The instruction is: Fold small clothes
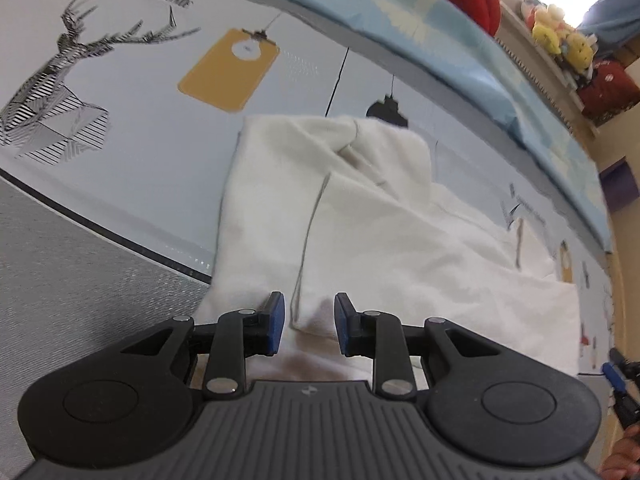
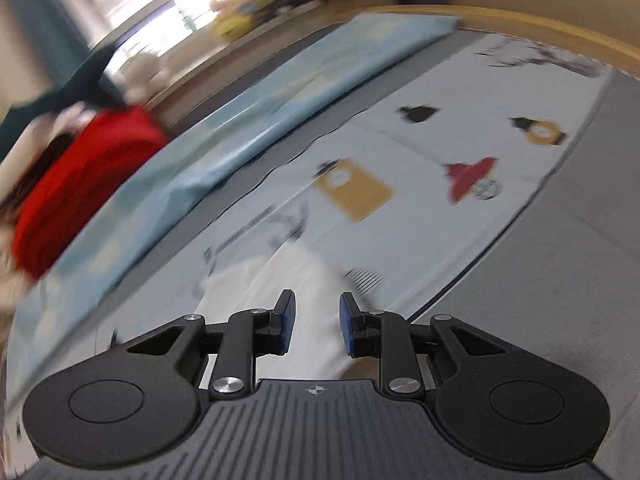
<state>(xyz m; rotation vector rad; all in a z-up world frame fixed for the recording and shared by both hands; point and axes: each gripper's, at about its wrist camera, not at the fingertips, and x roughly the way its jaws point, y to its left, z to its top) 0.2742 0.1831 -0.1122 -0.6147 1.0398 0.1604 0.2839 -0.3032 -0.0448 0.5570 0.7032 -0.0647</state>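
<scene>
While no readable writing shows on the printed bed cover [image 1: 160,184], a folded white garment [image 1: 360,232] lies at centre frame. The left hand-held gripper [image 1: 309,326] hangs narrowly parted over its near edge, gripping nothing; the right hand-held gripper [image 2: 317,326], blurred, likewise stands narrowly parted above white cloth.

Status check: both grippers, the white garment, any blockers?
Left gripper open, nothing between fingers. Right gripper open, empty. White garment partly folded on printed mat. No blockers visible.
</scene>
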